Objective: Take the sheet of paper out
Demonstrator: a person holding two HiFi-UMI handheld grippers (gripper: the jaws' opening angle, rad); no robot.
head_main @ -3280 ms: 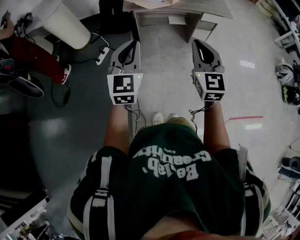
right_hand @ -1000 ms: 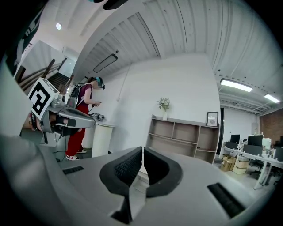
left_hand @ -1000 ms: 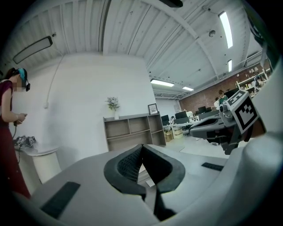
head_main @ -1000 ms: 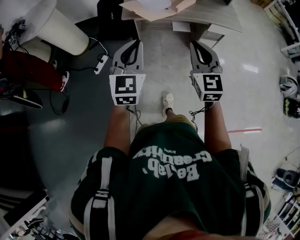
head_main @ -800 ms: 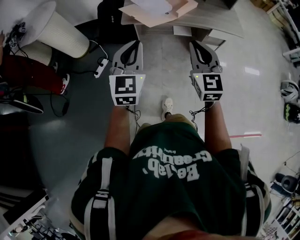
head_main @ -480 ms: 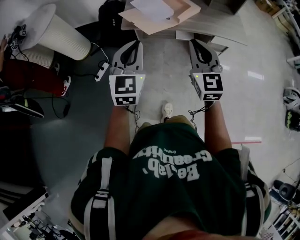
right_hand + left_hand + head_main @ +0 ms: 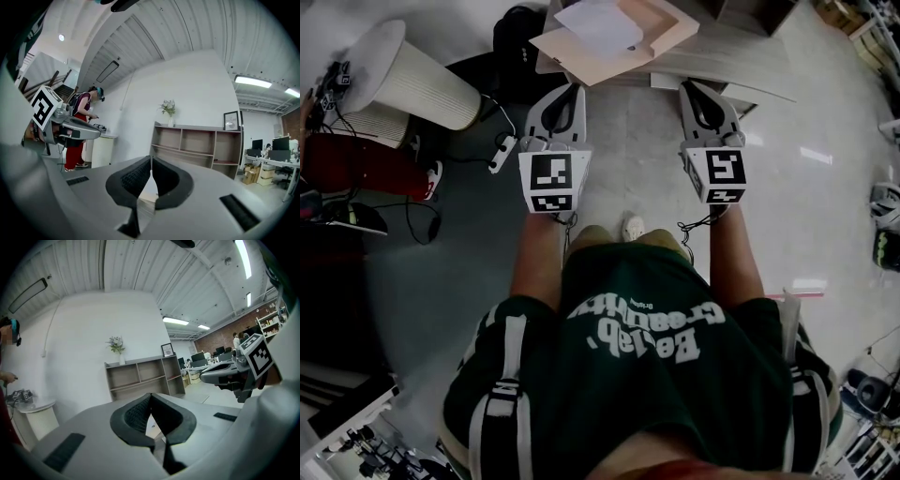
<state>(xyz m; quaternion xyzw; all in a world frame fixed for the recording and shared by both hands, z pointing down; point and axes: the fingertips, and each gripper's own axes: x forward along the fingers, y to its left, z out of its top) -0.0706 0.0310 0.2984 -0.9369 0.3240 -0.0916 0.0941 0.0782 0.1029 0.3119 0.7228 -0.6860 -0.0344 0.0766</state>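
Observation:
A white sheet of paper (image 7: 598, 23) lies on an open tan cardboard folder (image 7: 661, 26) at the near edge of a wooden table (image 7: 727, 58), at the top of the head view. Both grippers are held out level, side by side, short of the table. My left gripper (image 7: 571, 89) points at the folder's near left corner, and its pads meet with nothing between them (image 7: 150, 395). The right gripper (image 7: 690, 86) is likewise shut and empty (image 7: 151, 159). Each gripper view shows the other gripper off to the side, the right gripper (image 7: 234, 373) and the left gripper (image 7: 70, 127).
A white ribbed round stand (image 7: 417, 70) is at the left, with a power strip and cables (image 7: 501, 142) on the floor beside it. A person in red trousers (image 7: 356, 155) stands at far left. A low open shelf unit (image 7: 140, 378) lines the far wall.
The table with the folder and paper has slid down the head view and come closer. Both grippers keep their pose in front of the body, still shut.

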